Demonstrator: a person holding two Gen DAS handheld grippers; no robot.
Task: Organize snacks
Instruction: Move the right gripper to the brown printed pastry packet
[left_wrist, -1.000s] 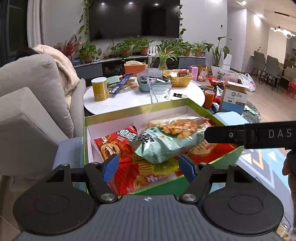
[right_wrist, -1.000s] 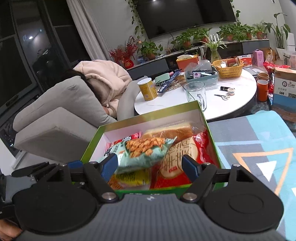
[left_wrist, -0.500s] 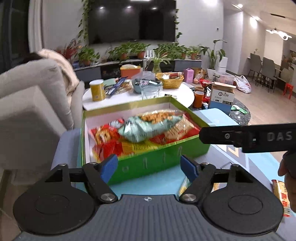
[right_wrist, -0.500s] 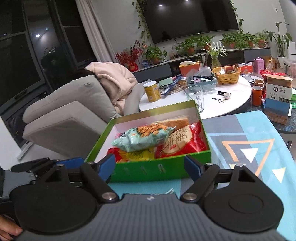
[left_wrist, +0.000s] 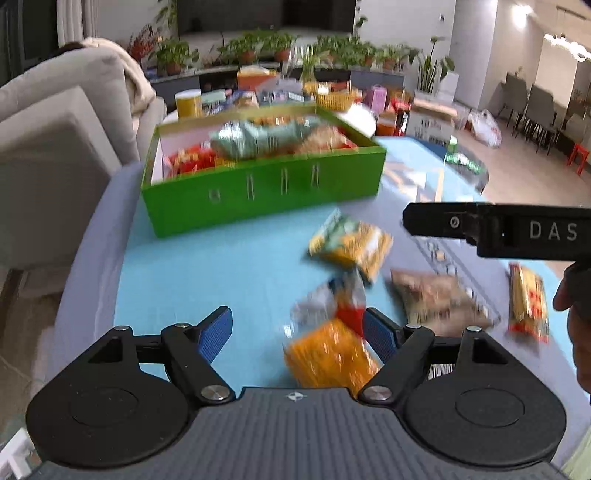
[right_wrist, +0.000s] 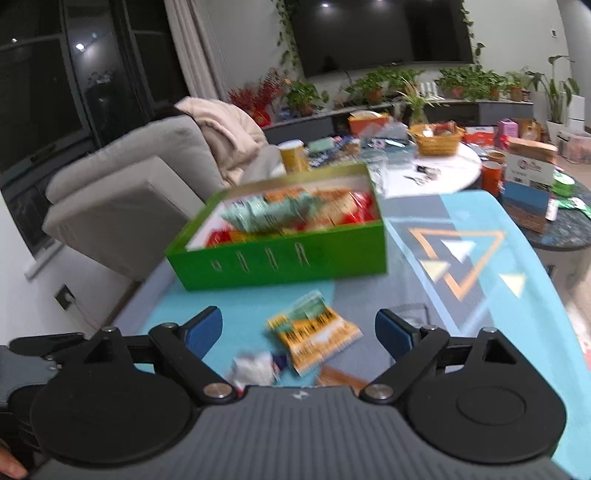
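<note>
Orange packet shows only from the left gripper; both grippers spread wide, right gripper included.

— What lies on the blue cloth?

— A green box full of snack bags stands at the back. Near it lie loose packets: a yellow-green one, a brown one, an orange one.

— And the left gripper?

— Its blue pads stand wide apart; the orange packet lies just beside the right pad.

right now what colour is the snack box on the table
Bright green outside, white inside; the box shows best in the right wrist view.
</note>
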